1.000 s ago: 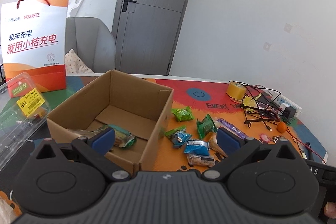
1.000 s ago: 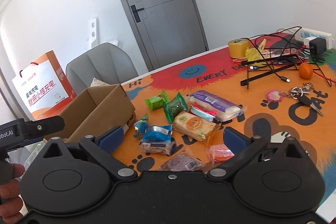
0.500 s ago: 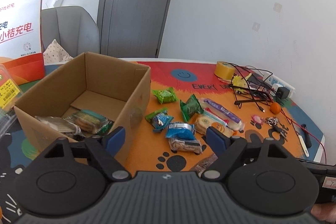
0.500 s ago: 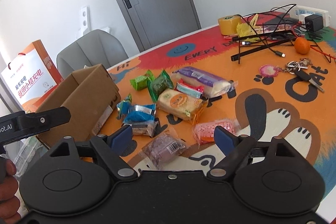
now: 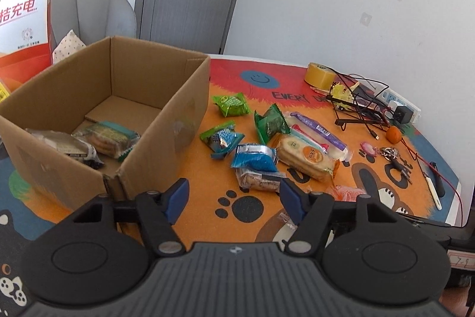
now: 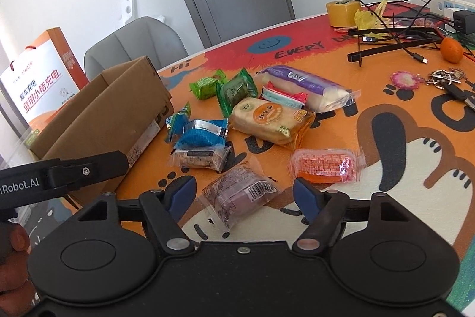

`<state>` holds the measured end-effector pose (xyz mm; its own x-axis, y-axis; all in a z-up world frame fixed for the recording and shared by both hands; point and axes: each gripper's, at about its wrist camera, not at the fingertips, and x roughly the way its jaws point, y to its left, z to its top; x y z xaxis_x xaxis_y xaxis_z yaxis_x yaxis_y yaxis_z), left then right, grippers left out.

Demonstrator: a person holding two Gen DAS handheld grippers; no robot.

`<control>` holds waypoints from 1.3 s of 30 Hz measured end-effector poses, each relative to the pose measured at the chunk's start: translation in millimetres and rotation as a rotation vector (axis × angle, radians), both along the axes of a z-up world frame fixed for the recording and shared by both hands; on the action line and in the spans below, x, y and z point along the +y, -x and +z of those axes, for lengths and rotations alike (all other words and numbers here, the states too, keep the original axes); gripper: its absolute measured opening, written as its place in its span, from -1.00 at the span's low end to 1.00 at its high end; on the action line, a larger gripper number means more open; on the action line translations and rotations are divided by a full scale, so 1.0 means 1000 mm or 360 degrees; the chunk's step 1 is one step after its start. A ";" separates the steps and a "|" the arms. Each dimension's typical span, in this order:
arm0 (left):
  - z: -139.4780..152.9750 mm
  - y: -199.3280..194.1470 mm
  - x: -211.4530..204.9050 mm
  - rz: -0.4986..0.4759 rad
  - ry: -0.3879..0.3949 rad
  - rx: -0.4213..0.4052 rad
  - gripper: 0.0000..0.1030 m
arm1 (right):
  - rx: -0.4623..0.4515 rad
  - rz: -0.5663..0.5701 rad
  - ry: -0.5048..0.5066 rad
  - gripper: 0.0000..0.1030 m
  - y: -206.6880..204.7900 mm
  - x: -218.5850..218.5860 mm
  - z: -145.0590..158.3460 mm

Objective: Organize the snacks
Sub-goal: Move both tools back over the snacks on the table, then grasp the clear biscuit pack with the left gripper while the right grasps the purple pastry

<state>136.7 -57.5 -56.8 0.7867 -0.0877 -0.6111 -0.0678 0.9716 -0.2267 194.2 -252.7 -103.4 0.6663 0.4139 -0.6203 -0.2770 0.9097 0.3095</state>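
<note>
The right claw (image 6: 242, 196) stands partly spread over the desk (image 6: 400, 198), its jaws having just been closing, with the purple snack packet (image 6: 242, 195) between them but the pads not yet pressing on it. The risk, as I judge it, is a pinch on the loose crinkled film alone: the wrapper's clear sealed end sticks out toward the claw, and if the pads catch only that flap the packet could swing, slip out or tear on the way to the cardboard box (image 6: 112, 115). The orange packet (image 6: 325, 165) lies just ahead and right of the right pad, near enough to be nudged or caught along with the purple one.

The left claw (image 5: 234, 196) is also half spread and has just been closing, with nothing between its jaws; bare desk lies under it. Just ahead of it sit a clear-wrapped biscuit packet (image 5: 258, 180) and, resting on that, a blue packet (image 5: 255, 158). A grab there could take only the top one and tip the stack. The box wall stands close on its left, so a sideways drift could knock it.

The purple packet is soft, cushion-shaped, in clear film with a barcode label, lying tilted. The box, left of both claws, is open-topped and already holds two packets.
</note>
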 end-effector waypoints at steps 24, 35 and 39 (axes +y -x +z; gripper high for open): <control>-0.019 -0.025 -0.029 -0.0025 -0.0021 0.0059 0.29 | -0.0091 -0.0067 0.0062 -0.24 -0.009 -0.018 -0.011; -0.034 -0.054 -0.046 -0.0006 -0.0142 0.0097 0.57 | -0.0082 -0.0174 0.0033 -0.24 -0.014 -0.046 -0.011; -0.040 -0.062 -0.048 0.0005 -0.0191 0.0096 0.59 | -0.0083 -0.0201 0.0028 -0.24 -0.016 -0.054 -0.012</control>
<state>198.3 -105.9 -96.4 0.7482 -0.0087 -0.6634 -0.0809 0.9913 -0.1042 210.4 -306.3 -115.6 0.7440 0.3142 -0.5897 -0.1751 0.9434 0.2817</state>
